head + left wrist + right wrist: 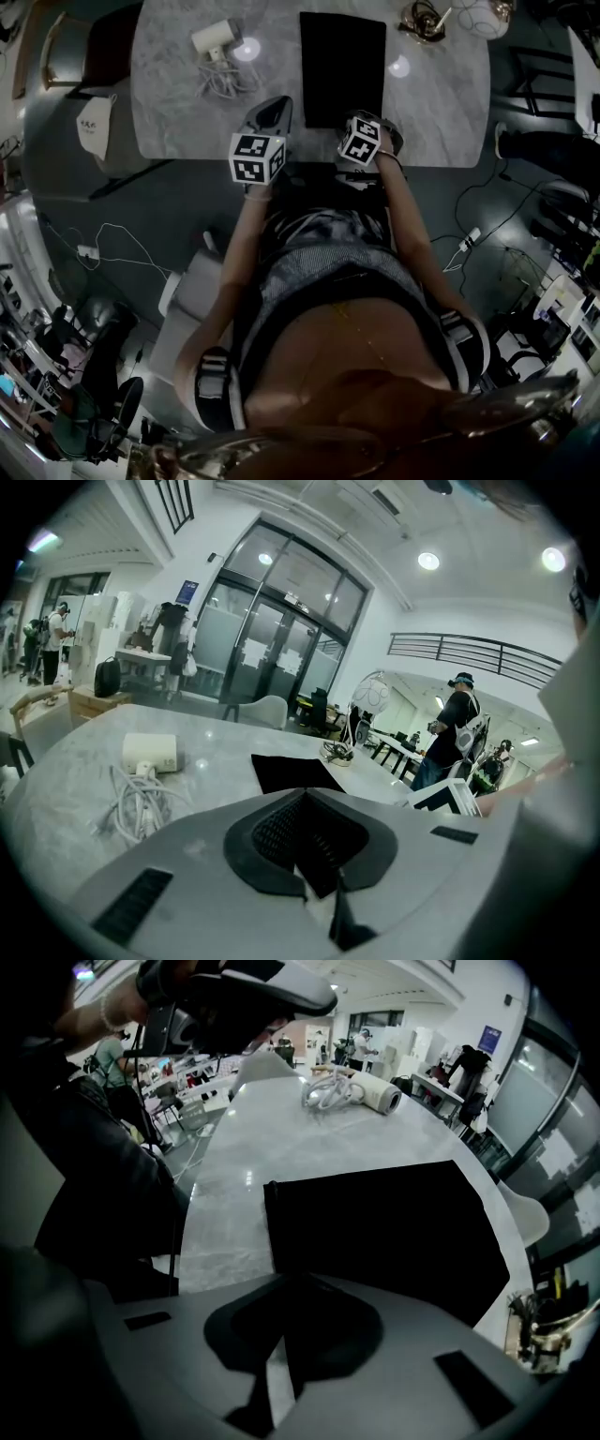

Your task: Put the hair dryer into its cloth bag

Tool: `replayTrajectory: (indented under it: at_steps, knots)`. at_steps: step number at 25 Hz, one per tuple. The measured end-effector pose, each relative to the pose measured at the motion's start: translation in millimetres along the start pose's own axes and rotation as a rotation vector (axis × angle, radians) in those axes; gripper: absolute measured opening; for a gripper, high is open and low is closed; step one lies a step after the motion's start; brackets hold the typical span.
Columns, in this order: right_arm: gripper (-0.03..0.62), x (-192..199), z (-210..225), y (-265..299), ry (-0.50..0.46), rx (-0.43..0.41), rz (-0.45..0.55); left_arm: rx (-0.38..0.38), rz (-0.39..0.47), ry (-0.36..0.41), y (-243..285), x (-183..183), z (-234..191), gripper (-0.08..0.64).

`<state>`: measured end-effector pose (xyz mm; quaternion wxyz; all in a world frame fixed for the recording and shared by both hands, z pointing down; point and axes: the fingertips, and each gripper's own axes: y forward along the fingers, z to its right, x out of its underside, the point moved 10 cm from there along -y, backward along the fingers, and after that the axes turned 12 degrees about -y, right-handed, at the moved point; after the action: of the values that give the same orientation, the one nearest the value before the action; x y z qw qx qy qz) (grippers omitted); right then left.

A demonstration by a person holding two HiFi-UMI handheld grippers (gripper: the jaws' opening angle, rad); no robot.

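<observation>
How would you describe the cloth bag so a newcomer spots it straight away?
Start at the grey marble table in front of the person. Near its middle lies the cloth bag, a flat rectangle. It is the only plain black thing there: the hair dryer and its coiled cord, left of it in the head view, are white.

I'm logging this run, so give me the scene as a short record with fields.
surface: marble table
hair dryer: white, lying at the table's far left, untouched
cord: bundled beside the dryer
cloth bag: black, flat, mid-table
left gripper: shut, empty, above the table's near edge
right gripper: shut at the bag's near edge, apparently pinching it
task state: dryer not yet in the bag
</observation>
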<state>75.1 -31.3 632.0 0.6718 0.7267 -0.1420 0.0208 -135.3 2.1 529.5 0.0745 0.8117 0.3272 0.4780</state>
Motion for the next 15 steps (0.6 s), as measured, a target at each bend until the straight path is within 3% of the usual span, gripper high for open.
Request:
replayTrajectory:
  at_steps: [11,15]
  knots:
    - [0.069,-17,20,-28,0.221,0.036,0.212,0.017,-0.058,0.029,1,3,-6,-0.002]
    - [0.069,-22,23,-38,0.237,0.062,0.229,0.027,-0.100,0.107,5,6,-7,-0.002]
